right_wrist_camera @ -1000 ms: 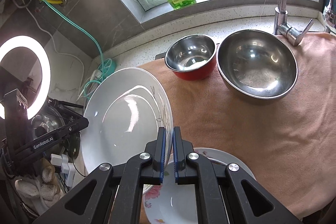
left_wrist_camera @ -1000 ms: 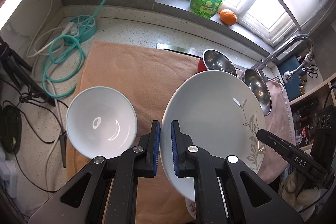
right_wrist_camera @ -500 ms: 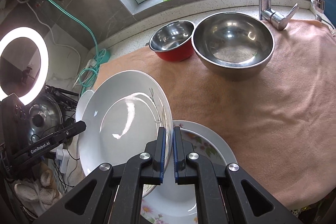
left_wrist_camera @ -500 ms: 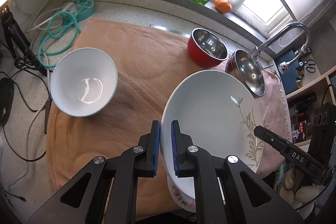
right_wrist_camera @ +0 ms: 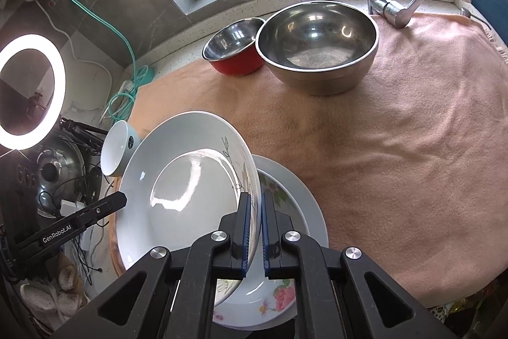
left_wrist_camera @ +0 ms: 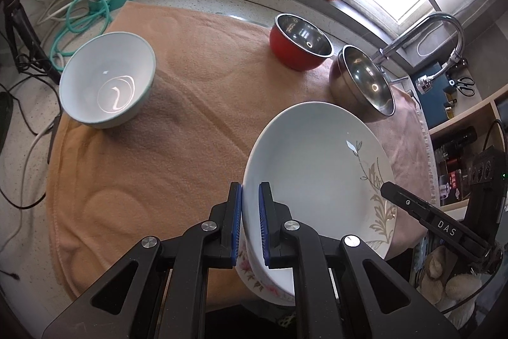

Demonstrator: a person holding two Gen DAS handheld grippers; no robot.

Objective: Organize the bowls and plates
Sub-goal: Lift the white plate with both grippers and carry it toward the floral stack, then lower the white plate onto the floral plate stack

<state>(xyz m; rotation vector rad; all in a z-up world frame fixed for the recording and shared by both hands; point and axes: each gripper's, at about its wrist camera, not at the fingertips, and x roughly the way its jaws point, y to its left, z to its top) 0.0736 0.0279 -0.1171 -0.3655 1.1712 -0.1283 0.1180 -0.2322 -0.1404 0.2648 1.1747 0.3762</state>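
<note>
Two tongs, left tongs (left_wrist_camera: pixel 250 221) and right tongs (right_wrist_camera: pixel 254 231), pinching opposite rims of leaf plate (left_wrist_camera: pixel 320 167). Plate tilted, just above floral plate (right_wrist_camera: pixel 282 301) under right tongs. Lower level, centre over it, release both together. Bowls ahead, apart.

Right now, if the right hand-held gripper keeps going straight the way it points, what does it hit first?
Probably the floral plate lying under it. The right hand-held gripper is shut on the rim of the white plate, angled down, and the floral plate sits just beyond its tips. The gap is hard to judge.
</note>
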